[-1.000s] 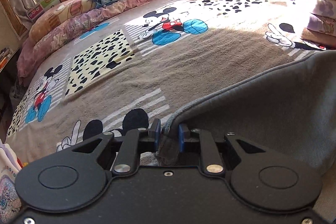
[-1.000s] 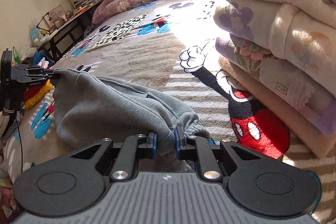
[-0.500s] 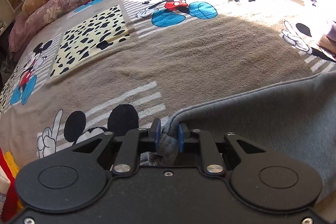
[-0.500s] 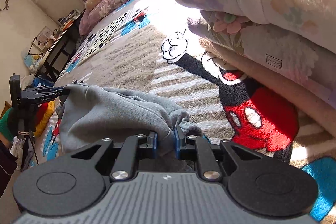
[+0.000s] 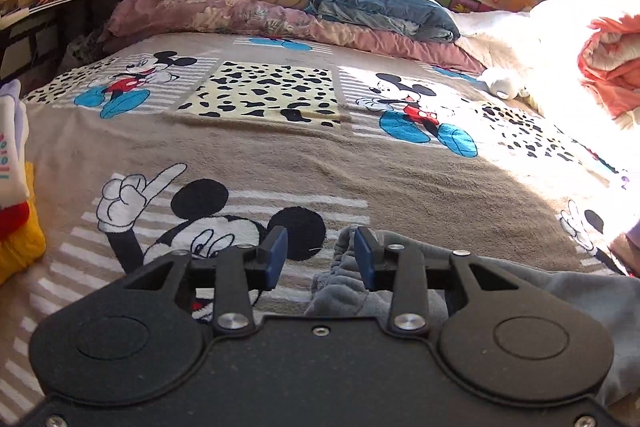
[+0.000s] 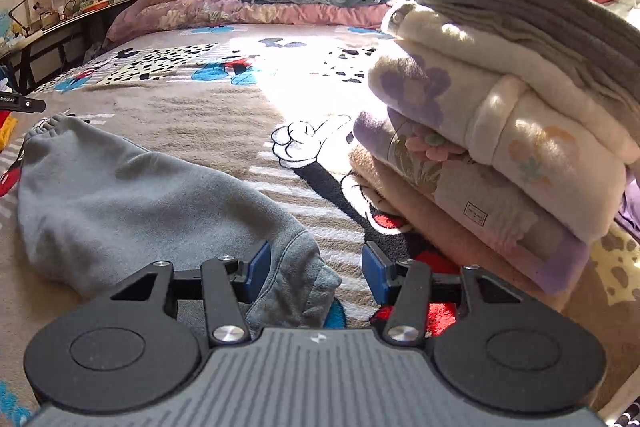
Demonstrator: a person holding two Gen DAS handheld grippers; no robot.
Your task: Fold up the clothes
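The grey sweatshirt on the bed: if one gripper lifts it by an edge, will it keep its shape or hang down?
The grey sweatshirt would probably hang limp: it lies in soft humps and creases on the blanket. Its thick fleece and ribbed cuff suggest some weight, so it would likely sag. The fuzzy blanket may drag on it when pushed.
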